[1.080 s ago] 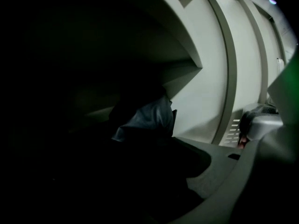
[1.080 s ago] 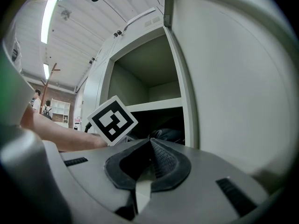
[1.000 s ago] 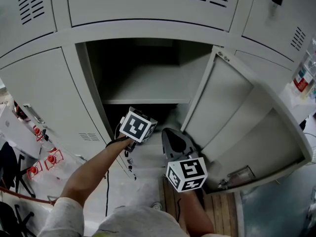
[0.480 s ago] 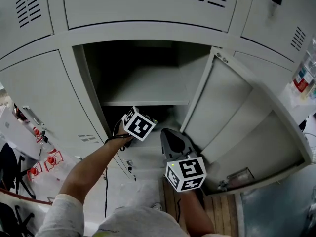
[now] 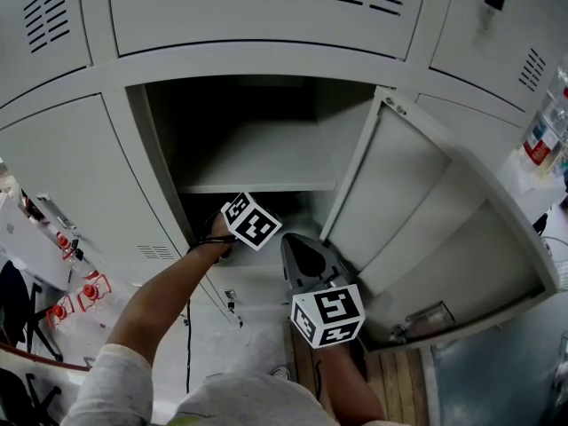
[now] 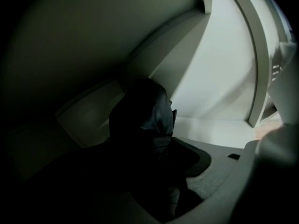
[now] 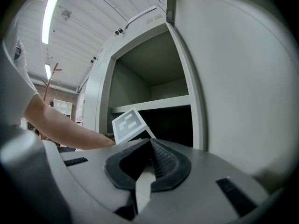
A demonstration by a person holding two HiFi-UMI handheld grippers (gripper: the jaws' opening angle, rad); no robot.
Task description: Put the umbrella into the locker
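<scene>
Lockers: a bank of pale grey metal lockers [image 5: 266,16] fills the head view in front of you, with vent slots in the upper doors.
Open locker: the open locker [image 5: 142,149] sits in the middle of the bank, below you, and it is dark inside.
Door: its door [image 5: 417,211] stands swung out to your right, inner face towards you.
Shelf: a pale shelf [image 5: 257,185] crosses the open locker and splits it into an upper part and a darker lower part.
Your left arm: your bare forearm [image 5: 164,300] reaches forward and down to the mouth of the lower part, just under the shelf's front edge.
Left claw: your left claw [image 6: 156,167] points into the lower part. In the head view only its marker cube shows at the opening. Its own view shows the jaws closed on the umbrella, though the near side is in deep shadow.
Umbrella: the umbrella [image 6: 145,115] is dark and folded. It rises from between the left jaws, inside the locker, against the side wall and back wall. Whether it touches the locker floor cannot be told.
Right claw: your right claw [image 7: 150,148] hangs outside the locker, just beside the door's inner face and near your left claw. Its ribbed jaws are pressed together with nothing between them.
</scene>
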